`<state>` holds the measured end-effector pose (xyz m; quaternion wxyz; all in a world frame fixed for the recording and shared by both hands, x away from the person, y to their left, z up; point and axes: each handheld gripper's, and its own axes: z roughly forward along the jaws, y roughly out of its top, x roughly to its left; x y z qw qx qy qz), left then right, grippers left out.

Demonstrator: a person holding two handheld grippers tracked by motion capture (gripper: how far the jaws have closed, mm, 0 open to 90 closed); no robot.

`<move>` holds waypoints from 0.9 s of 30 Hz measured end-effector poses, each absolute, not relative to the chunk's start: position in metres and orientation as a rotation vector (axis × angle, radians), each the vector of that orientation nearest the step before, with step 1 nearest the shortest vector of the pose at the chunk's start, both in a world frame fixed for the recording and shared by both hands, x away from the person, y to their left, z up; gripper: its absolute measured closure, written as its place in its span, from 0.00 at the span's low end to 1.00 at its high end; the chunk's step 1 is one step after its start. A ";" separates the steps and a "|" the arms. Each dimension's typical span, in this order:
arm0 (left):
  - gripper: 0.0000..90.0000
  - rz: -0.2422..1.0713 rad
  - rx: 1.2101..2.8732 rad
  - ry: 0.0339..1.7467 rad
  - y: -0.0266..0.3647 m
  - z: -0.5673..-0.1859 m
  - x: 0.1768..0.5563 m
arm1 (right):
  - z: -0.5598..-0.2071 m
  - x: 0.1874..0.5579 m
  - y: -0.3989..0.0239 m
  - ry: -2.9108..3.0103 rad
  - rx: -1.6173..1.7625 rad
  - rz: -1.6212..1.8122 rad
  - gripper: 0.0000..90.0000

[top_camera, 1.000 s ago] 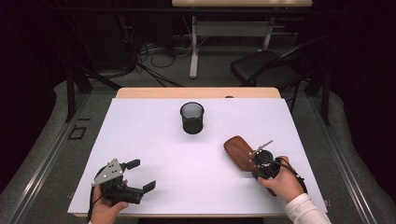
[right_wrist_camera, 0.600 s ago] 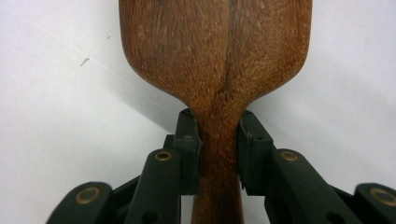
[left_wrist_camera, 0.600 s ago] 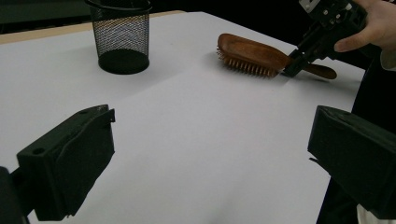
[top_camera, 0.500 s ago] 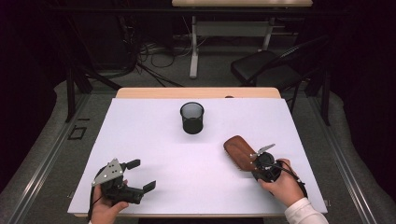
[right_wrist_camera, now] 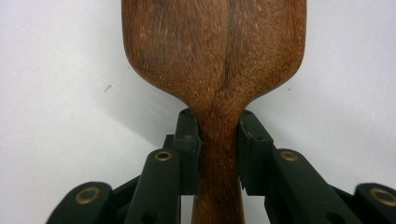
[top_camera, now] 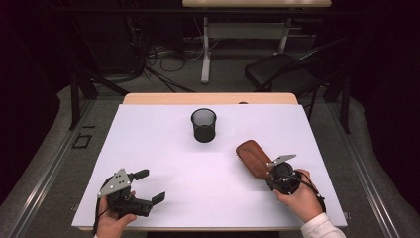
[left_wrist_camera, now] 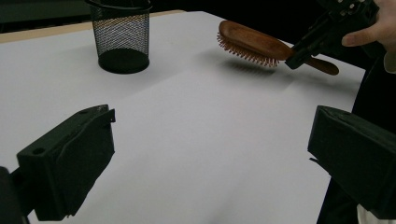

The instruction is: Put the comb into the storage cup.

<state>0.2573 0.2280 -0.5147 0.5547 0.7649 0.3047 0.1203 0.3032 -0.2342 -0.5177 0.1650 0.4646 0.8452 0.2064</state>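
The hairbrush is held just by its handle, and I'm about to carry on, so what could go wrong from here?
1. The right tongs pinch only the narrow neck of the hairbrush, whose wide head hangs above the table with bristles down; it could pivot or slip.
2. If it goes toward the mesh pen cup, the light cup might tip when knocked.

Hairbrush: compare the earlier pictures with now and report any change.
Almost nothing visibly changed. The right gripper stays clamped on the hairbrush handle, the brush held just off the table. The left gripper stays open near the front edge, and the mesh cup stands where it was.
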 end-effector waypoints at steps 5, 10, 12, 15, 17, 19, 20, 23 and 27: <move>0.01 0.278 1.805 0.721 0.228 -0.515 0.258 | -0.515 0.303 -0.232 2.391 1.304 0.620 0.81; 0.00 0.279 1.806 0.722 0.228 -0.515 0.258 | -0.511 0.302 -0.229 2.362 1.299 0.667 0.81; 0.01 0.278 1.805 0.723 0.228 -0.515 0.258 | -0.510 0.302 -0.228 2.357 1.290 0.679 0.81; 0.01 0.282 1.808 0.725 0.228 -0.515 0.258 | -0.508 0.301 -0.226 2.337 1.281 0.703 0.81; 0.01 0.281 1.807 0.727 0.228 -0.515 0.258 | -0.506 0.301 -0.225 2.328 1.277 0.723 0.81; 0.01 0.280 1.805 0.722 0.228 -0.515 0.258 | -0.505 0.302 -0.224 2.318 1.270 0.739 0.81; 0.01 0.283 1.809 0.725 0.228 -0.515 0.258 | -0.505 0.302 -0.223 2.315 1.263 0.750 0.81; 0.01 0.281 1.807 0.724 0.228 -0.515 0.258 | -0.503 0.302 -0.220 2.309 1.269 0.762 0.81; 0.00 0.280 1.806 0.726 0.228 -0.516 0.258 | -0.502 0.302 -0.218 2.289 1.254 0.782 0.81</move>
